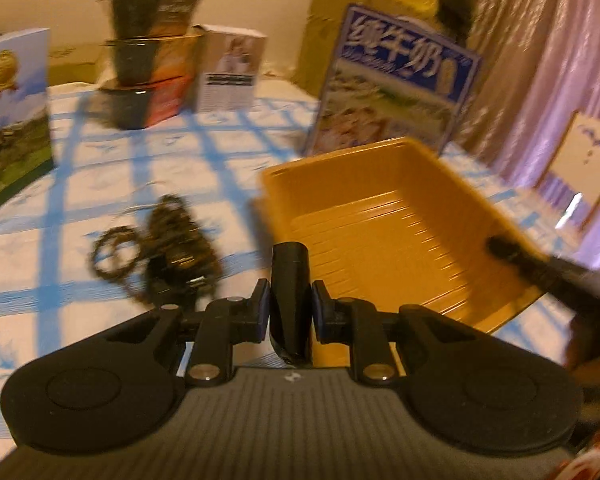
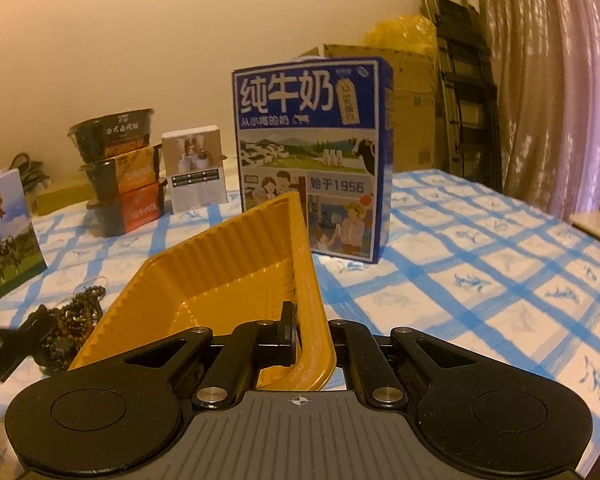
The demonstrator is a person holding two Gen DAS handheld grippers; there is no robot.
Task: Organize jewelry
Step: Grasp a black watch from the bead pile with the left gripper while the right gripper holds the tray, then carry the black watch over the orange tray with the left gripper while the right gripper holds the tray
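Blue-checked cloth [image 2: 480, 272] covers the table. Right gripper [image 2: 312, 338] clamps the near rim of the yellow tray [image 2: 220, 276], tilting it, long axis running away toward the milk carton [image 2: 312, 152]. Left gripper [image 1: 290, 308] is closed on a black cylindrical piece [image 1: 290, 280], standing upright. Beaded jewelry pile [image 1: 168, 240] lies left of the tray

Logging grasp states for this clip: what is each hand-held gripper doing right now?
Left hand-held gripper: shut on a small black cylindrical object.
Right hand-held gripper: shut on the rim of the yellow ribbed plastic tray.
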